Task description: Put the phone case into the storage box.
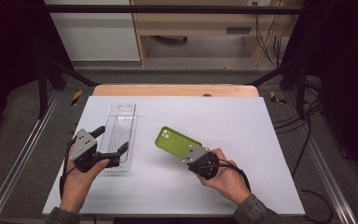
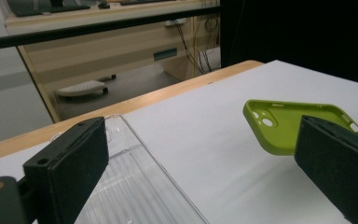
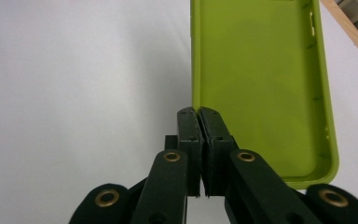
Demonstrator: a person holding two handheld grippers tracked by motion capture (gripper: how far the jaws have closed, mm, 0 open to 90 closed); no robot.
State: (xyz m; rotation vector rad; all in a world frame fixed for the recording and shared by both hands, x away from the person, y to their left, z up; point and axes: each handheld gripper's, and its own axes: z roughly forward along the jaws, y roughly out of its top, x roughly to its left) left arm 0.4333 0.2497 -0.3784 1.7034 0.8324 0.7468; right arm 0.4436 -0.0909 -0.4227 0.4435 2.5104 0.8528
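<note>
A lime-green phone case [image 1: 177, 141] hangs tilted above the white mat, hollow side up, its camera-hole end raised toward the far left. My right gripper [image 1: 194, 152] is shut on one side wall of the case [image 3: 261, 84] near its lower corner, and the right gripper [image 3: 199, 112] jaws meet on that thin rim. My left gripper [image 1: 112, 139] stands open over the near half of a clear plastic tray [image 1: 123, 108], with nothing between its jaws. From the left gripper [image 2: 205, 158] I see the ribbed tray [image 2: 135, 186] below and the green case [image 2: 284, 126] ahead at the right.
The white mat [image 1: 233, 116] covers a wooden table whose far edge [image 1: 175, 90] shows behind it. Black frame bars and cables stand at both sides. A wooden cabinet and a floor lie beyond the table.
</note>
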